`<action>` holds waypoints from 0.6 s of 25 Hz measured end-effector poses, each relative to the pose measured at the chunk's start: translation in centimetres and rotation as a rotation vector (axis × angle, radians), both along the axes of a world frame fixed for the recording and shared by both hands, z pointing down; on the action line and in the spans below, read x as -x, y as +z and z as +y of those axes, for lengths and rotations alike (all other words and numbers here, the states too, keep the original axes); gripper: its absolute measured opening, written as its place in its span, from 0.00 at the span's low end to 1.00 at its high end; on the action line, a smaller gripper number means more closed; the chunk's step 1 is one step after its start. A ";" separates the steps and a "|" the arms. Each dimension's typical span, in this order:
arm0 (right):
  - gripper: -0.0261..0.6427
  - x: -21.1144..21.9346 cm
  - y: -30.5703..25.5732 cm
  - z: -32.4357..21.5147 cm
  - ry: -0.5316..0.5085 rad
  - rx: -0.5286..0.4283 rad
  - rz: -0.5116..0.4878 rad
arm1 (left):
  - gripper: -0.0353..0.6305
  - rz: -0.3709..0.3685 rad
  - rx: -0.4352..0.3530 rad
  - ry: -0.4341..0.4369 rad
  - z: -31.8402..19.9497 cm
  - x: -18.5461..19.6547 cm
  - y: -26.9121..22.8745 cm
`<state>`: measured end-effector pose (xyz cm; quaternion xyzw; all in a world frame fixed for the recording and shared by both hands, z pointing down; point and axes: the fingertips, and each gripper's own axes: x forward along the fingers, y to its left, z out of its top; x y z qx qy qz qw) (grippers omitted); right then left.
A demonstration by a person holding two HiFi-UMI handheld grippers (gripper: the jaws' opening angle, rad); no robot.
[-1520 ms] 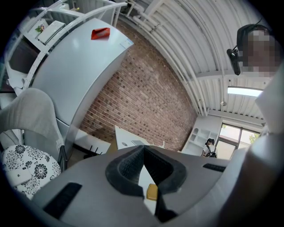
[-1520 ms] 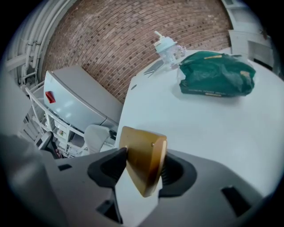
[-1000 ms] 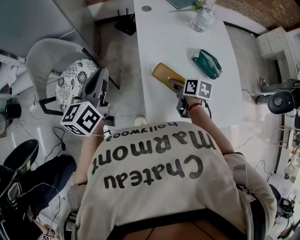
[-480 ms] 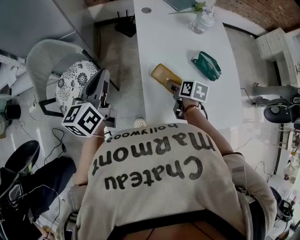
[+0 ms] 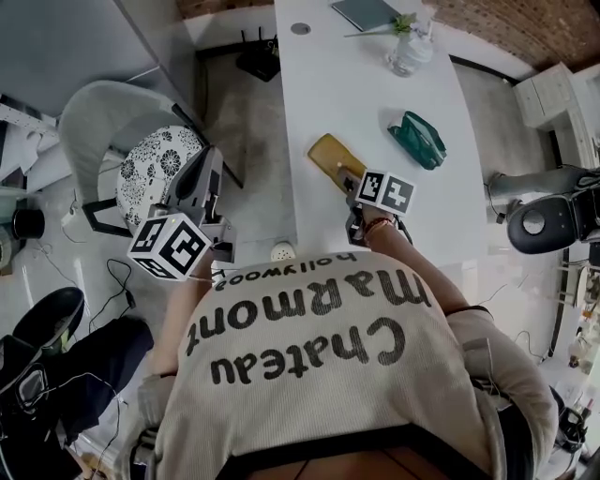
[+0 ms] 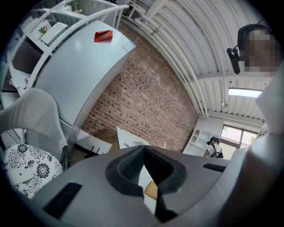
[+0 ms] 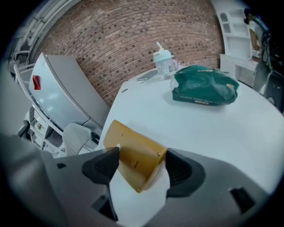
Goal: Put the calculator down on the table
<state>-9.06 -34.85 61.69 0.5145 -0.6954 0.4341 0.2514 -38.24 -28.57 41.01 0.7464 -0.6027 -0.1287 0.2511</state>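
Observation:
The calculator [image 5: 333, 156], a flat yellow-tan slab, lies on the white table [image 5: 375, 94] near its left edge. My right gripper [image 5: 351, 178] points down at its near end. In the right gripper view the calculator [image 7: 133, 162] sits between the two dark pads [image 7: 103, 166], which are spreading, with a small gap on the right side. My left gripper [image 5: 210, 161] hangs off the table's left side over the floor, shut and empty. In its own view the left gripper's [image 6: 143, 148] tips meet, and a sliver of calculator [image 6: 151, 190] shows beyond them.
A green pouch [image 5: 417, 139] lies on the table to the calculator's right, with a lidded cup [image 5: 409, 49] and a grey notebook [image 5: 364, 11] farther back. A white chair with a patterned cushion [image 5: 141, 155] stands left of the table. A dark office chair base [image 5: 544, 214] is at the right.
The right gripper's marker cube has tilted and drawn slightly back toward me. The calculator stays flat on the table. The left gripper has held its place.

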 end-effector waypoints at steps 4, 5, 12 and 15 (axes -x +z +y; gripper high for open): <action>0.55 0.1 0.0 0.0 0.018 -0.011 0.006 | 0.05 -0.003 0.001 -0.003 0.3 0.2 0.1; 0.55 0.2 0.0 0.0 0.022 -0.015 0.007 | 0.05 -0.002 0.001 -0.003 0.3 0.2 0.1; 0.55 0.0 -0.3 0.2 0.036 -0.025 0.014 | 0.05 -0.003 0.011 -0.010 1.2 -0.4 -0.1; 0.55 -0.1 -0.4 0.2 0.048 -0.034 0.020 | 0.05 -0.009 0.011 -0.023 1.8 -0.6 -0.4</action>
